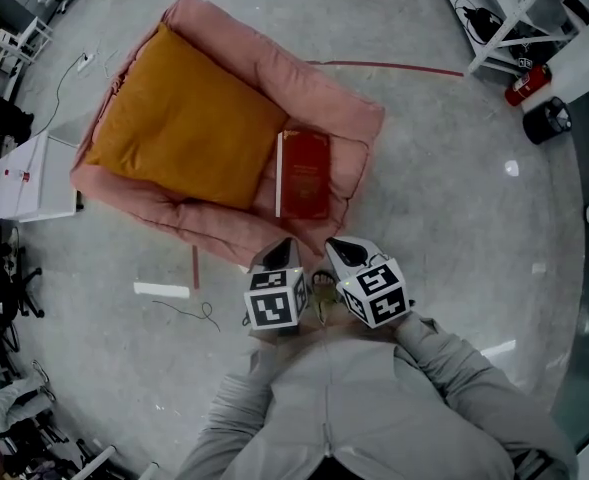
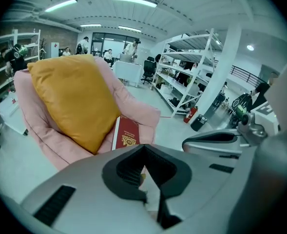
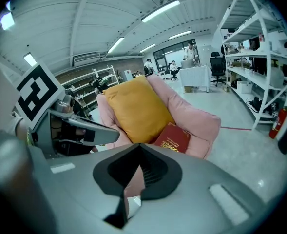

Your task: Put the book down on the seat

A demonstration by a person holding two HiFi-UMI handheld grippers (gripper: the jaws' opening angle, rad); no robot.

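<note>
A dark red book [image 1: 305, 173] lies flat on the pink seat [image 1: 319, 88], at the right of an orange cushion [image 1: 184, 118]. Nothing touches it. Both grippers are held close to the person's chest, short of the seat's near edge and apart from the book. My left gripper [image 1: 277, 251] is shut with nothing between its jaws. Beside it, my right gripper [image 1: 342, 251] is also shut and empty. The left gripper view shows the book [image 2: 129, 132] past the closed jaws [image 2: 143, 152]. In the right gripper view the book [image 3: 173, 138] leans by the cushion beyond the closed jaws [image 3: 138, 150].
A white box [image 1: 29, 178] stands left of the seat. A white strip [image 1: 161, 290] and a thin cable lie on the concrete floor by the seat's front. A red extinguisher [image 1: 527, 84], a black bin [image 1: 547, 120] and white shelving [image 1: 504, 8] stand at the far right.
</note>
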